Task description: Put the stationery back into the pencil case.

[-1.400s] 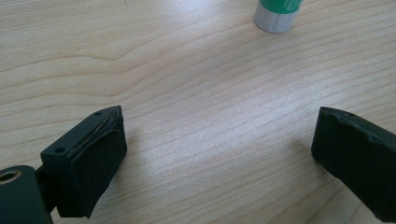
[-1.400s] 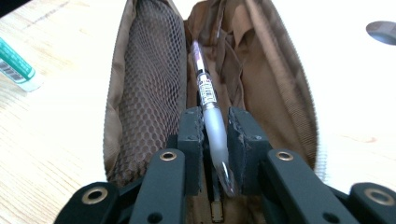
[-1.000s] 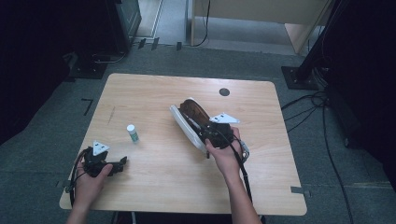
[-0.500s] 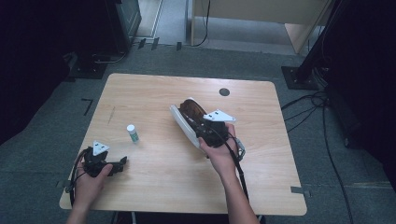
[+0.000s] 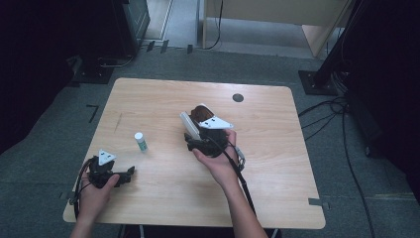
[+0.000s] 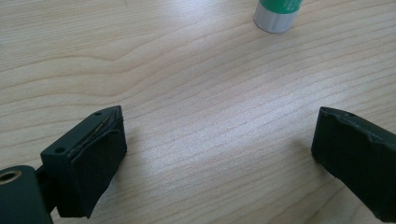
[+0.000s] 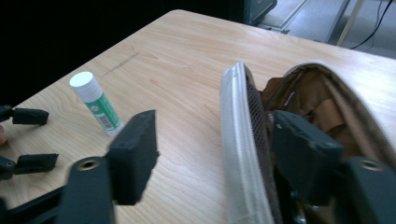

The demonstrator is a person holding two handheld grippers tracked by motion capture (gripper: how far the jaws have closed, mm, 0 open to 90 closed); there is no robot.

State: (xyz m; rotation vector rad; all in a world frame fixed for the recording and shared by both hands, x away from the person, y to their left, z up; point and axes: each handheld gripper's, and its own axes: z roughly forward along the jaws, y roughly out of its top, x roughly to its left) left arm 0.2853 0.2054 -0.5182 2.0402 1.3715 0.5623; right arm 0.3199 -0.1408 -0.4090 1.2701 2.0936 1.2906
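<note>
Judging from how things lie, the work looks about half done: the pencil case (image 5: 194, 120) stands opened near the middle of the desk (image 5: 277, 188), its silver zipped flap (image 7: 240, 149) folded out to the left and the brown lining exposed, while the glue stick (image 5: 141, 142) stands upright on the wood to the left of it, not yet inside. The right hand-held gripper (image 5: 199, 144) sits at the near end of the case; its jaws have just been opening, and in the right gripper view they stand apart astride the flap, one jaw out over bare wood and the other down in the pouch, with neither pad visibly pressing on it, so the case looks released. The left hand-held gripper (image 5: 130, 174) rests low at the near left of the desk with its jaws spread wide and nothing between them; in the left gripper view the glue stick's base stands beyond them, apart from both pads. What seems left is to pick up the stick and carry it right into the open pouch. Room is generous: bare wood lies between stick and case. The left gripper sits close to the near-left edge, and the right gripper's cable (image 5: 242, 183) trails toward the near edge.
</note>
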